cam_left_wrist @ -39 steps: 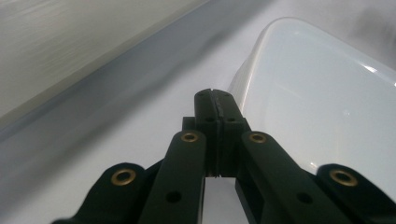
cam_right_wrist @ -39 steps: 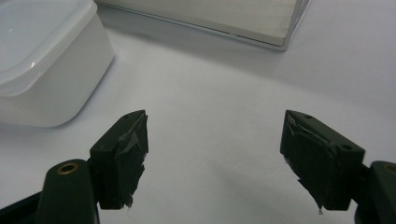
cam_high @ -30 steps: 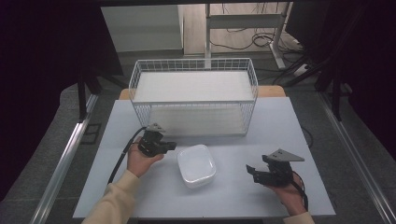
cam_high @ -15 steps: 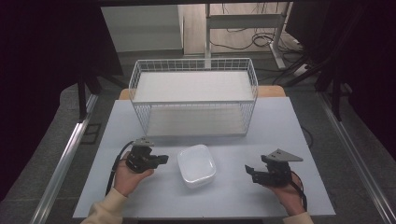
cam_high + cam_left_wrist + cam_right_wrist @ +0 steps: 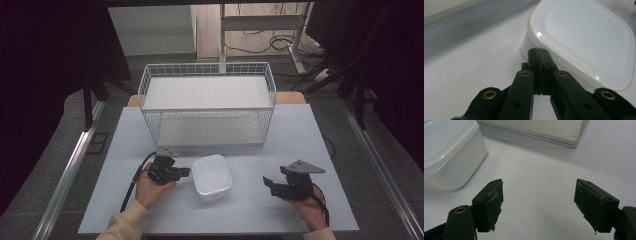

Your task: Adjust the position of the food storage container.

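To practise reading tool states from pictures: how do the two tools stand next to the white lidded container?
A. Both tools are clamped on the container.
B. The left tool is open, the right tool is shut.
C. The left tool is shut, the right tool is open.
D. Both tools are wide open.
C: the left tool has its jaws pressed together with nothing between them, right at the white lidded container, while the right tool has its jaws wide apart over bare table.

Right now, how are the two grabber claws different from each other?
The left gripper has its jaws pressed shut with nothing between them, while the right gripper has its jaws spread wide open. The left gripper's tips sit right beside the white lidded container, whereas the right gripper rests well apart from it on the table. Both are black, each held in a hand, and both point toward the container.
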